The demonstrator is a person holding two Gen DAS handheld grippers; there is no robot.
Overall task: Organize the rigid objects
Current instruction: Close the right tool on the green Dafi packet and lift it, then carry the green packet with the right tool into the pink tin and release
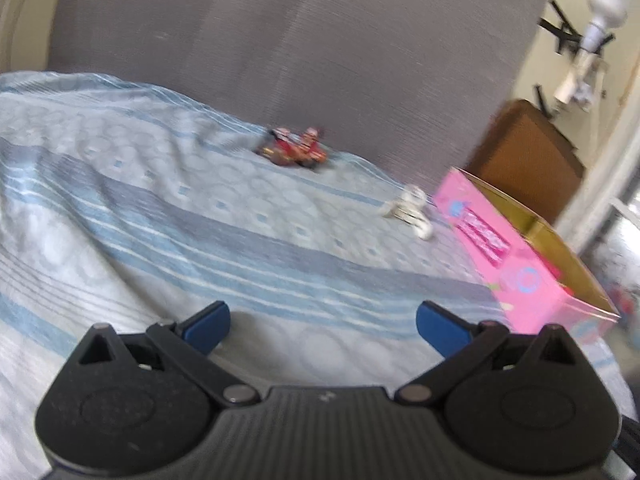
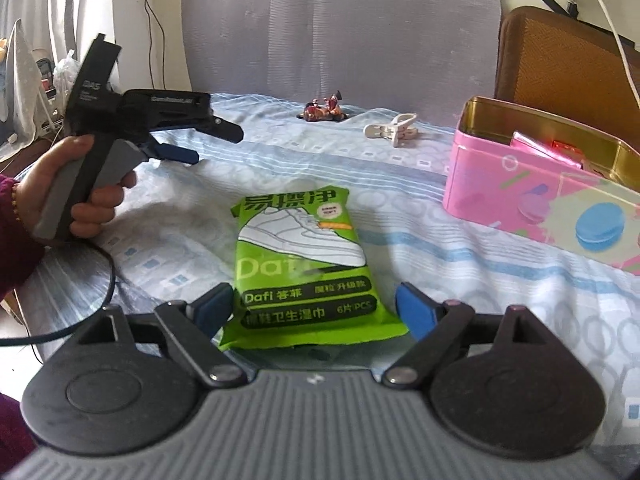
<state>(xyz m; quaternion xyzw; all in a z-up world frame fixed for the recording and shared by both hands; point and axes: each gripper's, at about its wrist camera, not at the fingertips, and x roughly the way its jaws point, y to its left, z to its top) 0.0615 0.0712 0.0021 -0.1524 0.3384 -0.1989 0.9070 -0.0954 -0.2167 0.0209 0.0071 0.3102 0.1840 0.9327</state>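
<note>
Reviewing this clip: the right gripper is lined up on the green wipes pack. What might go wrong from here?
1. The green wipes pack is a soft pouch lying flat on the bedsheet; the open right gripper may pinch fabric or slip off.
2. The pink tin already holds packets, so the pack may not sit flat.
3. The left gripper hovers nearby and might collide.

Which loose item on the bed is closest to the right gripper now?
The green wipes packet, lying flat with its near end between the open right gripper fingers. The white clip and red figurine sit far back.

Both wrist views low over bed (image 1: 160,200), sharing pink tin (image 2: 520,184)
</note>
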